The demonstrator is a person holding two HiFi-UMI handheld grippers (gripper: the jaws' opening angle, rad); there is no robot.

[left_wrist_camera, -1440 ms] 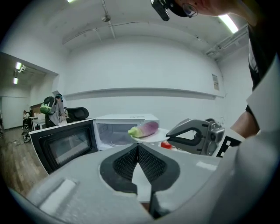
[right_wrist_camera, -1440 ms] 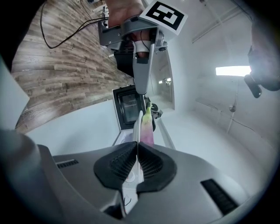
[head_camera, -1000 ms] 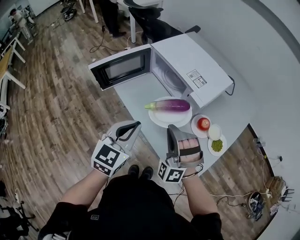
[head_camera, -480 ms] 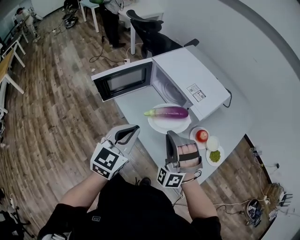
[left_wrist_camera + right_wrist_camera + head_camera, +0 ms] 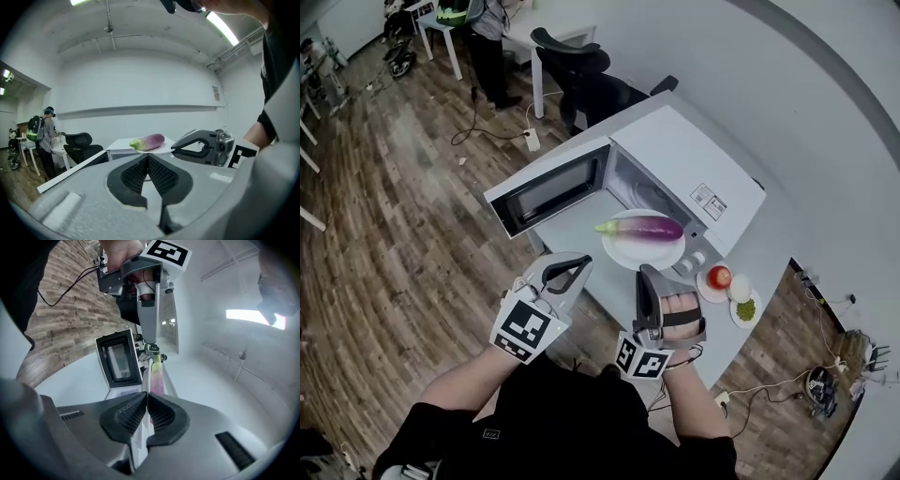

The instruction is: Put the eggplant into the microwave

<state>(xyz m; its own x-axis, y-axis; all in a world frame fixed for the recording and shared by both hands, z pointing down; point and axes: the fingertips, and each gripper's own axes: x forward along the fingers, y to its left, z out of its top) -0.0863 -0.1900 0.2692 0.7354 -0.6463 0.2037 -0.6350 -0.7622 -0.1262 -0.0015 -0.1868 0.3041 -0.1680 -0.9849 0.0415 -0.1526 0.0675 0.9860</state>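
My right gripper (image 5: 645, 272) is clamped on the near rim of the plate (image 5: 626, 254), and the eggplant (image 5: 645, 227) lies across that plate just ahead of the jaws, green stem end toward my left gripper's side. I'd say pinching the rim beats pinching the veg itself: it's smooth and round, so it would prob. slip or bruise, while the thin rim gives the pads a firm bite and the plate carries the load. The right gripper view is turned on its side, floor to one side and ceiling to the other, so the hand is rolled approx. a quarter turn, w/ one jaw over the rim and one under, which keeps the plate flat. The gripper points about level, straight ahead at the microwave (image 5: 694, 155), whose door (image 5: 551, 192) hangs open ahead and to the left, so the opening is clear beyond the plate. The plate seems lifted off the table (image 5: 581, 220), tho I can't be sure. My left gripper (image 5: 578, 264) sits just left of the right one, upright and pointing the same way, jaws together w/ nothing in them — spare for now, maybe ready to steady the plate or mind the door.
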